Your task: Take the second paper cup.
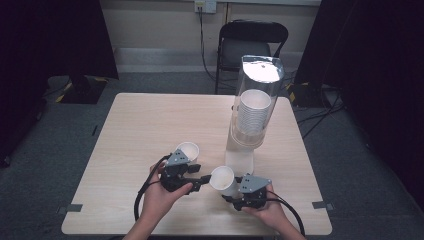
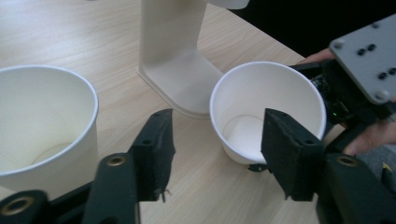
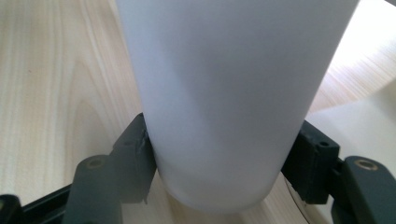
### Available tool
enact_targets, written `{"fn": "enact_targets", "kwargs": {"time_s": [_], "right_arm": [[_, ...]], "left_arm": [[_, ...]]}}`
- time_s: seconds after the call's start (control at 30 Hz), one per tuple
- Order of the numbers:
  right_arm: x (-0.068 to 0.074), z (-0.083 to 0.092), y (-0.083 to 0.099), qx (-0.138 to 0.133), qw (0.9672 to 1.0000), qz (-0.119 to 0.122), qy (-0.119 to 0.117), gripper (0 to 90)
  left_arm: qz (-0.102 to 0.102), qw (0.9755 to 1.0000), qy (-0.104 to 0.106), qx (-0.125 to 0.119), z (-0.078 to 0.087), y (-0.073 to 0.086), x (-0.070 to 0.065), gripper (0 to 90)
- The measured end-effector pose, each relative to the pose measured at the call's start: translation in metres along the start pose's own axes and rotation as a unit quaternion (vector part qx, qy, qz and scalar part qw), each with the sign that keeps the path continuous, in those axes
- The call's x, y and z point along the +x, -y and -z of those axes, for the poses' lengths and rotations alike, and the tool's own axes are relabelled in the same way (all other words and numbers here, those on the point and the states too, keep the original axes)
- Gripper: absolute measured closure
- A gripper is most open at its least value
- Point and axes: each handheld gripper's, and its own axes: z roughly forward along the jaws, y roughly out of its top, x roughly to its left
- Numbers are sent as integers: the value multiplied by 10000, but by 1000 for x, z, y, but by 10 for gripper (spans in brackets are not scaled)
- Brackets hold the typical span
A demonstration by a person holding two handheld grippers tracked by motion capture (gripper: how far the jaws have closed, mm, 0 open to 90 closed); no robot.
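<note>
My right gripper (image 1: 231, 187) is shut on a white paper cup (image 1: 221, 176) near the table's front edge, just in front of the dispenser's foot. In the right gripper view both pads press the cup's (image 3: 224, 93) lower wall. The cup stands upright and looks hollow inside (image 2: 266, 93). My left gripper (image 1: 200, 173) is to its left with the jaws open and nothing between the pads (image 2: 156, 154); they point toward the held cup. A second white paper cup (image 1: 188, 149) stands on the table just beyond the left gripper, its mouth (image 2: 42, 116) up.
A tall clear cup dispenser (image 1: 252, 105) holding a stack of white cups stands on the wooden table (image 1: 150, 120) right of centre, its cream foot (image 2: 177, 70) close behind the held cup. A black chair (image 1: 250, 42) stands beyond the table's far edge.
</note>
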Motion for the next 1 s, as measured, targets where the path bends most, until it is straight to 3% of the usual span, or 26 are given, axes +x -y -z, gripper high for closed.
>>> {"fn": "enact_targets", "kwargs": {"time_s": [0.17, 0.3, 0.4, 0.57, 0.67, 0.77, 0.83, 0.9, 1.0], "right_arm": [[3, -7, -3, 37, 9998, 154, -157, 344], [5, -11, -7, 0, 9994, 239, -241, 343], [8, -13, -11, -4, 9992, 293, -264, 341], [12, -18, -13, 106, 9992, 328, -182, 314], [7, -17, -12, 159, 9998, 106, -64, 190], [-1, -9, -6, 280, 9996, -19, -1, 140], [-9, -1, 0, 327, 9993, -166, 24, 143], [-16, 6, 4, 340, 9988, -304, 154, 143], [-31, 16, 13, 389, 9965, -705, 233, 144]], "left_arm": [[250, 9994, 196, 166, -11, -1, 0, 534], [395, 9982, 26, 452, -19, 3, 0, 679], [549, 9962, -132, 659, -18, 5, 2, 828], [1004, 9920, -5, 769, -14, 4, 6, 872], [1057, 9909, -56, 838, -11, 3, 9, 876], [1064, 9902, -94, 904, -9, 4, 10, 877], [1076, 9894, -87, 970, -8, 5, 11, 876], [1034, 9886, -240, 1067, -8, 6, 11, 875], [1114, 9879, -216, 1062, -7, 7, 13, 874]]}}
